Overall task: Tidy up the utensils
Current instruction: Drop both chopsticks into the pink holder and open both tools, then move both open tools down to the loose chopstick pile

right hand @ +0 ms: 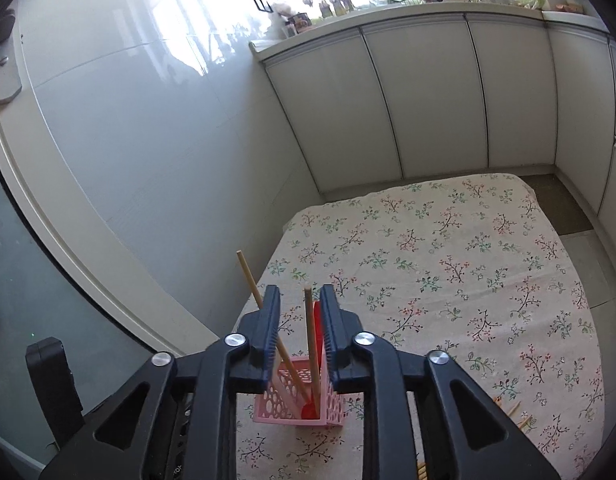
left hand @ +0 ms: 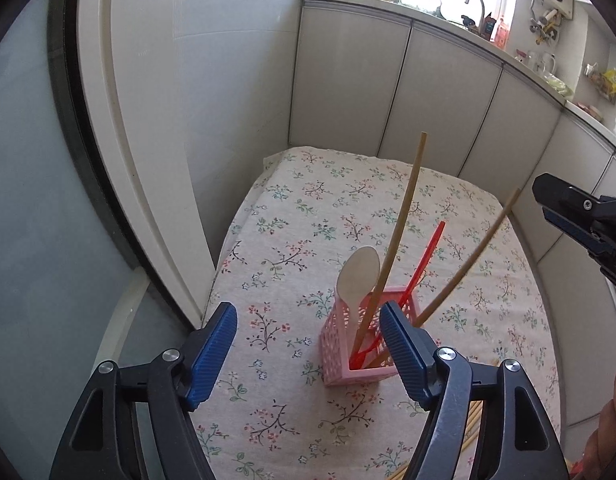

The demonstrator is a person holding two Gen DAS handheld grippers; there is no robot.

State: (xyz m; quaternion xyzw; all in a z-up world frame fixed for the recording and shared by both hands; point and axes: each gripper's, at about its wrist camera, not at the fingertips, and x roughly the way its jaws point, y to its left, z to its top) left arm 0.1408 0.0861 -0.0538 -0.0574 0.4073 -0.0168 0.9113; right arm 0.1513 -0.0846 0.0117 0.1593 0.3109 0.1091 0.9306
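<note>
A pink perforated basket (left hand: 347, 356) stands upright on the floral cloth. It holds a white spoon (left hand: 357, 276), a red plastic utensil (left hand: 427, 256) and two wooden chopsticks (left hand: 403, 216) (left hand: 475, 256). My left gripper (left hand: 308, 336) is open just short of the basket, its right finger overlapping the basket's near corner, and nothing is pressed between the pads. In the right wrist view my right gripper (right hand: 300, 288) hovers over the basket (right hand: 292, 408). One chopstick (right hand: 311, 344) stands in the gap between the pads with space on both sides. The other chopstick (right hand: 252, 280) leans out to the left.
Several loose chopsticks (right hand: 515, 412) lie on the cloth at the near right. The floral-covered table (left hand: 308, 208) is boxed in by white cabinets (left hand: 427, 92) behind and a glossy wall (right hand: 148, 120) at left. A person's hand (left hand: 615, 400) shows at the right edge.
</note>
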